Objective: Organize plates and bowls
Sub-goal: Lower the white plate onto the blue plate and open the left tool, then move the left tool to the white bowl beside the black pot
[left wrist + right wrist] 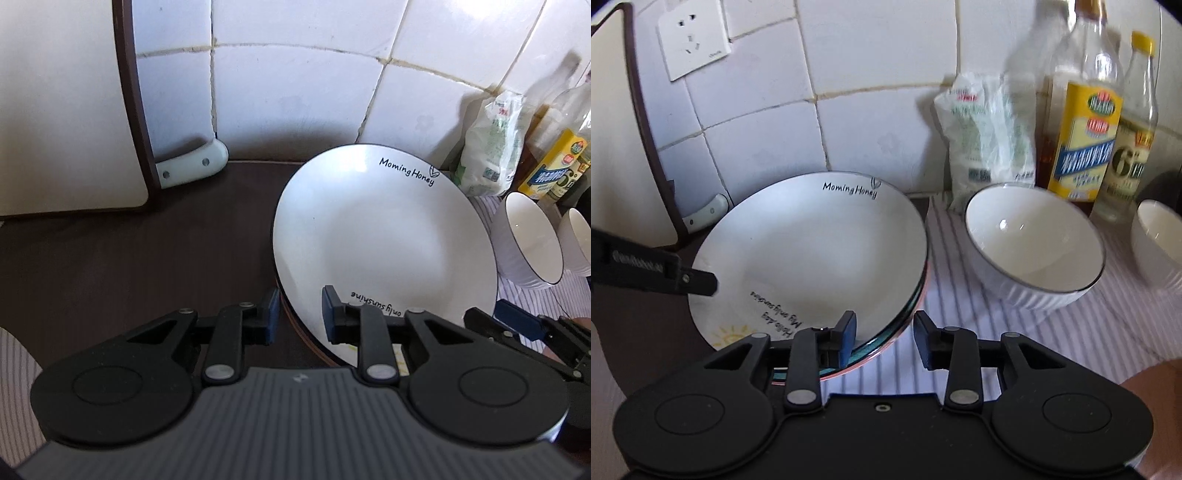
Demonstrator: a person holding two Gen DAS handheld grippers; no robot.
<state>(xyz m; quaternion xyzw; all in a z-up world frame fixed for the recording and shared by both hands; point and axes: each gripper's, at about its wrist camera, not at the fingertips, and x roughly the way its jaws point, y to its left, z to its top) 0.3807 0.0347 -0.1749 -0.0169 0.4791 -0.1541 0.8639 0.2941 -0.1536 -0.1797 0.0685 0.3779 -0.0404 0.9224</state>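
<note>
Left tongs (297,315) sitting low, pointing forward, jaws standing apart, blue pads (273,314) facing each other across gap. Right tongs (884,338) also lying low and level, jaws spread wide. Bare skin showing at right wrist view's lower right edge.

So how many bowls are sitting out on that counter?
2. A ribbed white bowl stands on the striped cloth right of the plate stack; a second bowl sits further right, cut off by the frame. More may be hidden.
</note>
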